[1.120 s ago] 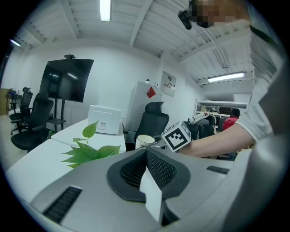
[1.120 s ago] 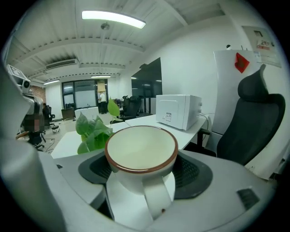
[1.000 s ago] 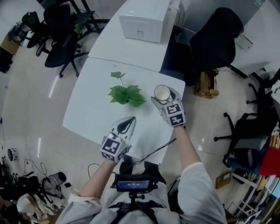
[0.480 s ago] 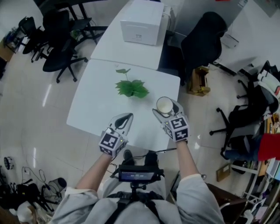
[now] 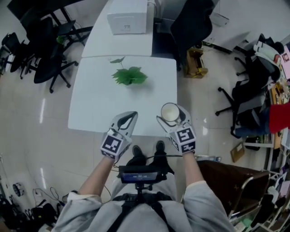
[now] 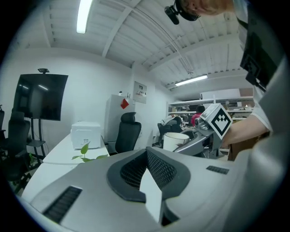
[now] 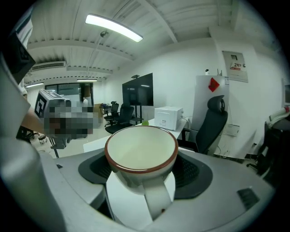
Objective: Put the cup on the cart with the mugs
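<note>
Right gripper (image 5: 171,118) clamps the cup (image 7: 141,152) — handle at 6 o'clock; left gripper (image 5: 130,118), at its 9 o'clock — jaws together, empty.

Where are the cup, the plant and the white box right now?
cup (image 7: 141,152), right gripper view, inner wall of the bowl
plant (image 5: 130,76), head view, middle of the leaf cluster
white box (image 5: 128,11), head view, top face

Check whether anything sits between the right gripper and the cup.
Nothing does: the right gripper is shut on the cup, its handle toward the camera. No cart with mugs shows in these views, so that path cannot be judged.
</note>
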### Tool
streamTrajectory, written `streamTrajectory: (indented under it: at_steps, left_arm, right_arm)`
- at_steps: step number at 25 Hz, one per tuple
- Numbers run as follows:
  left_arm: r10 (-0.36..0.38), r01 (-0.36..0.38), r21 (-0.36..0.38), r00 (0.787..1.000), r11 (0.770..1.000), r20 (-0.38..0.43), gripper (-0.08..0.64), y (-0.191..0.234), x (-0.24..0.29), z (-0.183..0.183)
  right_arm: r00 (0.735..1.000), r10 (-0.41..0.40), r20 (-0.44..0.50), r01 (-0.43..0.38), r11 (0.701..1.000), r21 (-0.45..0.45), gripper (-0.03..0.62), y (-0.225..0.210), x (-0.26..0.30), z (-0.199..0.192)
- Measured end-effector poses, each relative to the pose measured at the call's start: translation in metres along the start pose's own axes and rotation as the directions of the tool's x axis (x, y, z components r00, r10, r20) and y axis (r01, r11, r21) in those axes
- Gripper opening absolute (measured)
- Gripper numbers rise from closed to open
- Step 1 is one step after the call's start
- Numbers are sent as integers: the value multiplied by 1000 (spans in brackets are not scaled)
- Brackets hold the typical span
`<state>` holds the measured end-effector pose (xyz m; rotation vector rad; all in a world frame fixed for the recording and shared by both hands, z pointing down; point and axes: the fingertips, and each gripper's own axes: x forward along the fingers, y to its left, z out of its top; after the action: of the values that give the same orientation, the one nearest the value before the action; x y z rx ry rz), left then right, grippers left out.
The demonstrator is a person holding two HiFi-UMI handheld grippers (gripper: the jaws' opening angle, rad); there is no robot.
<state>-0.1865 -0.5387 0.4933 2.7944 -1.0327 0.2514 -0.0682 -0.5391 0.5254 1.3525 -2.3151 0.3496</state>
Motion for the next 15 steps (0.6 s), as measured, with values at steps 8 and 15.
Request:
streamTrajectory:
  at_steps: [8, 15]
  left_arm:
    - [-114, 114, 42, 993, 993, -1, -2, -83, -5, 6]
    - [-121, 120, 46, 992, 992, 41, -2, -176, -16, 10]
  right_arm:
    - [994, -102, 30, 100, 993, 56, 402, -6, -106, -32]
    - [991, -120, 63, 115, 990, 81, 402, -3, -209, -69]
